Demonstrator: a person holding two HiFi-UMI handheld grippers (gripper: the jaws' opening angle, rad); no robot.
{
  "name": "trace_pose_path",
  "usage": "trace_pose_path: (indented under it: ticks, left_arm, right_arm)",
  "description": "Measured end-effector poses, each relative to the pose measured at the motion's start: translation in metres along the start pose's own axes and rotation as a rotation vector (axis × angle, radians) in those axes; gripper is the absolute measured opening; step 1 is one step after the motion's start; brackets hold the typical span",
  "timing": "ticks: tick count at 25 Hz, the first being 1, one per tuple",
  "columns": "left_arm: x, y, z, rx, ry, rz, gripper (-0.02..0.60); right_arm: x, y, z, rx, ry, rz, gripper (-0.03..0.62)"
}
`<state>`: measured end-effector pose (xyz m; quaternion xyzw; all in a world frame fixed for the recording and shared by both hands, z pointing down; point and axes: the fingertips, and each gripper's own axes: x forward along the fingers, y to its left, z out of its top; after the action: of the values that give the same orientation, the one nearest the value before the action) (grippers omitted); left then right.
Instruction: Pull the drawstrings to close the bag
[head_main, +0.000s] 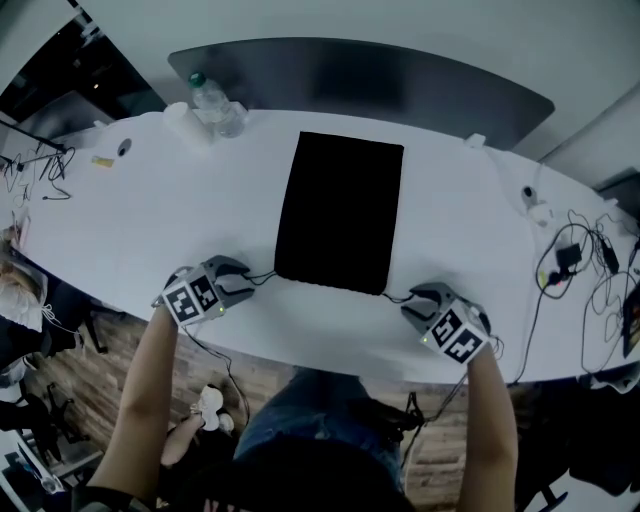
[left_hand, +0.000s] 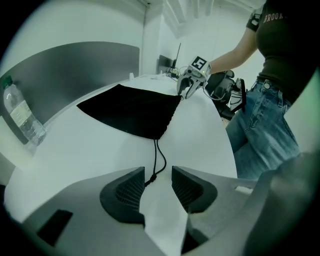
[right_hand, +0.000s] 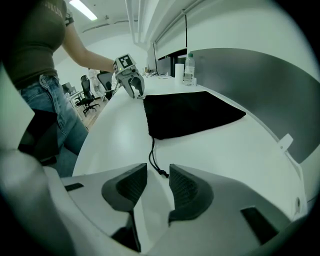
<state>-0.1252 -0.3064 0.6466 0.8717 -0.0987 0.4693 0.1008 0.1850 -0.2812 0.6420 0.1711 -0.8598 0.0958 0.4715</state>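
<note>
The left gripper (left_hand: 158, 176) is holding its jaws apart with only the knotted tip of the left drawstring (left_hand: 159, 156) lying at their mouth, so a closing here is risking a shallow pinch that slips off once pulling starts. The black bag (head_main: 340, 210) is lying flat and unweighted mid-table (head_main: 150, 190), so an uneven tug is likely dragging it sideways instead of cinching it. The right gripper (right_hand: 158, 182) is likewise standing open, the right drawstring (right_hand: 151, 159) barely reaching its pads and risking the same miss.
</note>
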Motion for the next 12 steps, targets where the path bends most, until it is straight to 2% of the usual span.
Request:
trace_pose_path:
  ticks: [3, 4, 12]
  left_arm:
    - [0.0008, 0.0034, -0.0007, -0.024, -0.004, 0.034, 0.144]
    - [0.0008, 0.0046, -0.0007, -0.041, -0.01, 0.048, 0.028]
    - [-0.0044, 0.0084, 0.0053, -0.202, -0.124, 0.18, 0.018]
  right_arm:
    - [0.0012, 0.0071, 0.0005, 0.005, 0.005, -0.022, 0.056]
    - [0.0016, 0.0081, 0.0004, 0.016, 0.002, -0.037, 0.017]
    - [-0.0065, 0.0048, 0.0032, 0.186, -0.033, -0.172, 0.003]
